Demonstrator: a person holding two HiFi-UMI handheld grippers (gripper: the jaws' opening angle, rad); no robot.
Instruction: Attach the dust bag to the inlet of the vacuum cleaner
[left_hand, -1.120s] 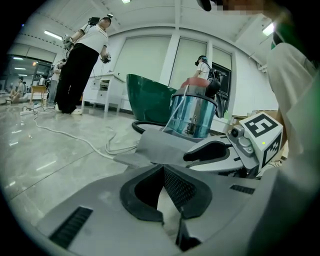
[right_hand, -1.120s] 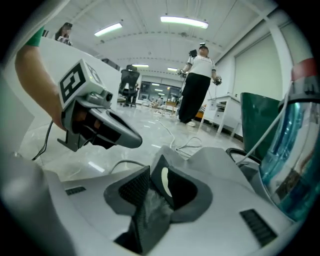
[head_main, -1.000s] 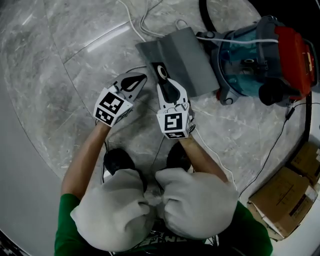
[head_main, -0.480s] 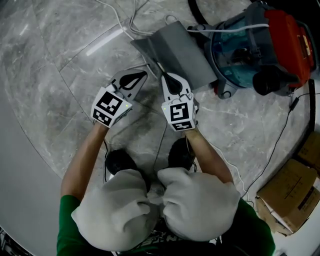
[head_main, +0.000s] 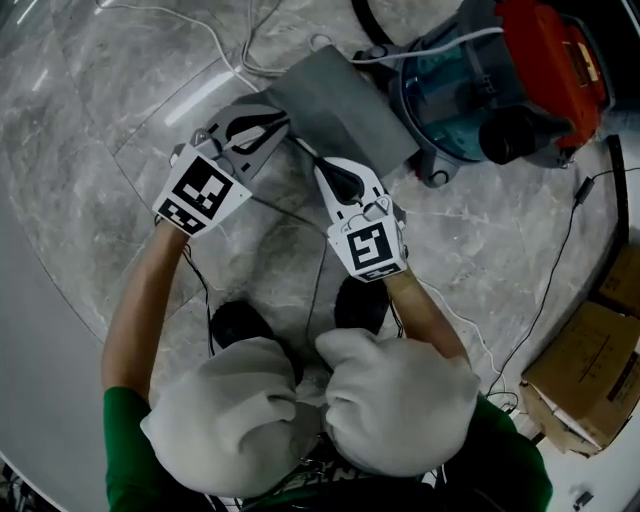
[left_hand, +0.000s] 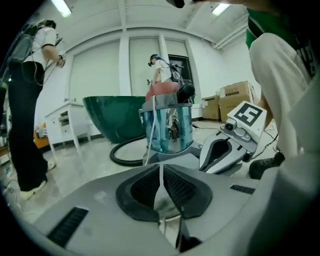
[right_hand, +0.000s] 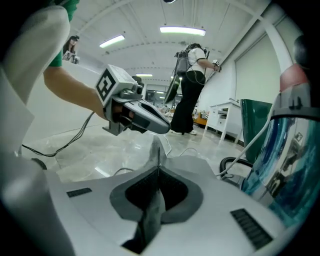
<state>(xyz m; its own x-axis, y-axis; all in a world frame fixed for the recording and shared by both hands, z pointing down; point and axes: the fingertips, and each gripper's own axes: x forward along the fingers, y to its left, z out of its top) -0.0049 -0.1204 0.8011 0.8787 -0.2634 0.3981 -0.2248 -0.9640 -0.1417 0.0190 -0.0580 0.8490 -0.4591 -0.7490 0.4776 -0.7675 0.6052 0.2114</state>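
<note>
The grey dust bag (head_main: 340, 95) lies flat on the marble floor against the blue-and-red vacuum cleaner (head_main: 480, 90). My left gripper (head_main: 272, 122) is at the bag's near left corner. In the left gripper view its pads are together on a thin pale edge of the bag (left_hand: 160, 175), with the vacuum cleaner (left_hand: 167, 127) straight ahead. My right gripper (head_main: 312, 158) is shut on the bag's near edge, and a grey fold (right_hand: 156, 155) rises from between its pads. The vacuum's inlet is hidden.
Cardboard boxes (head_main: 590, 380) stand at the lower right. White cables (head_main: 230, 60) and a black hose (head_main: 365, 20) run over the floor behind the bag. A black cable (head_main: 560, 270) trails at the right. People stand farther off, near a green tub (left_hand: 110, 117).
The right gripper's jaws closed on the bag's near edge. The left gripper moved up and over to the bag's left corner and rolled. The bag's near edge has come up off the floor.
</note>
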